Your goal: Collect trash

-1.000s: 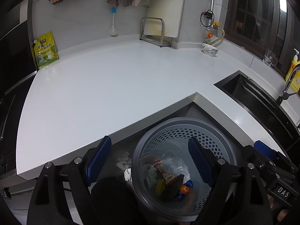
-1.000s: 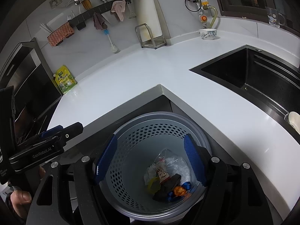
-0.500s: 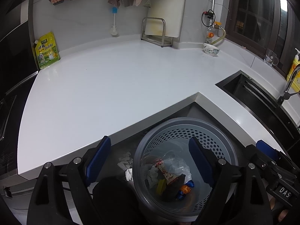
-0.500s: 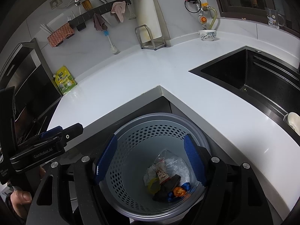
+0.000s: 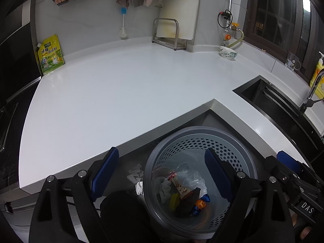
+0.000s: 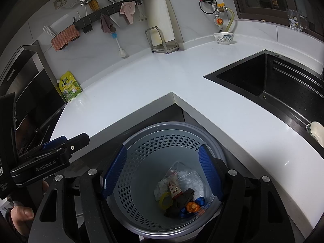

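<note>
A grey perforated trash basket [image 5: 232, 139] [image 6: 141, 154] stands on the floor in the inner corner of the white counter. At its bottom lies trash [image 5: 182, 192] [image 6: 178, 192]: a clear plastic bag, crumpled tissue, a yellow ring, a dark scrap, an orange and blue wrapper. My left gripper [image 5: 160, 174] is open and empty, above the basket's left side. My right gripper [image 6: 162, 172] is open and empty, right above the basket. Crumpled white paper [image 5: 134, 172] lies on the floor left of the basket.
The white L-shaped counter [image 5: 121, 93] [image 6: 141, 81] holds a yellow-green pouch [image 5: 50, 54] at back left, a metal rack with a cutting board [image 5: 170, 34], a small bowl [image 5: 228, 53] and a black sink [image 6: 267, 75] at right. A glass mug [image 5: 293, 61] stands on the sill.
Both grippers have stayed open over the basket. The left view has drifted very slightly; nothing else has moved.
</note>
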Tool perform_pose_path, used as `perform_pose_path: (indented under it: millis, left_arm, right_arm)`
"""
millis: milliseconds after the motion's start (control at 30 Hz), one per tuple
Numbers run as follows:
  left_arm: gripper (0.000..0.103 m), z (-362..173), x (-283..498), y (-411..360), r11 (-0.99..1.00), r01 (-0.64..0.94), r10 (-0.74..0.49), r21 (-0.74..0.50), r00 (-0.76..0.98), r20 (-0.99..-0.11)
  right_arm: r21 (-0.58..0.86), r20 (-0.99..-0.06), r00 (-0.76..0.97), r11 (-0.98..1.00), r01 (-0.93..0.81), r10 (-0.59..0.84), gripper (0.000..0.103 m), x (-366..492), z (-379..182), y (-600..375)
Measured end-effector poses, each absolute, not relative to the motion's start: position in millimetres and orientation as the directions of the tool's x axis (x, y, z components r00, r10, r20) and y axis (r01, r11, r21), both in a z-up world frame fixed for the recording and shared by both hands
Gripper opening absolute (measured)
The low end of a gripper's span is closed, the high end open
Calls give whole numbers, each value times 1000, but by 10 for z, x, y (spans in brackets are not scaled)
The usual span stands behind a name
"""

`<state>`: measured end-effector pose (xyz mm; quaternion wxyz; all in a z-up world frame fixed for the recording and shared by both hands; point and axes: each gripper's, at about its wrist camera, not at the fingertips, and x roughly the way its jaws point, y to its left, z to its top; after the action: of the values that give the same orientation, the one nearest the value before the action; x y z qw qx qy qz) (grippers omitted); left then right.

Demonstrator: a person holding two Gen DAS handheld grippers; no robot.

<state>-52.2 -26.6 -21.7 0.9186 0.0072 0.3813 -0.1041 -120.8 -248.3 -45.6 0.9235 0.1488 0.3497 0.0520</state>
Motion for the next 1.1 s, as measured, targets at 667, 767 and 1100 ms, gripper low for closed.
perform_pose_path:
  millis: [667, 767, 1100]
  left_arm:
    - [91, -230, -520, -250, 979, 196, -180, -59, 687, -704]
    - [92, -241, -502, -237, 978, 198, -182, -62, 679, -711]
    - [97, -262, -478, -196, 983, 179, -159, -49, 674, -722]
  right_arm:
    - [308, -638, 745, 951, 11, 197, 70, -1206, -492, -2548]
    - [303, -640, 743, 953, 8, 197, 70, -1206, -493, -2526]
    - [303, -642, 741, 953, 9, 198, 70, -1209, -494, -2530]
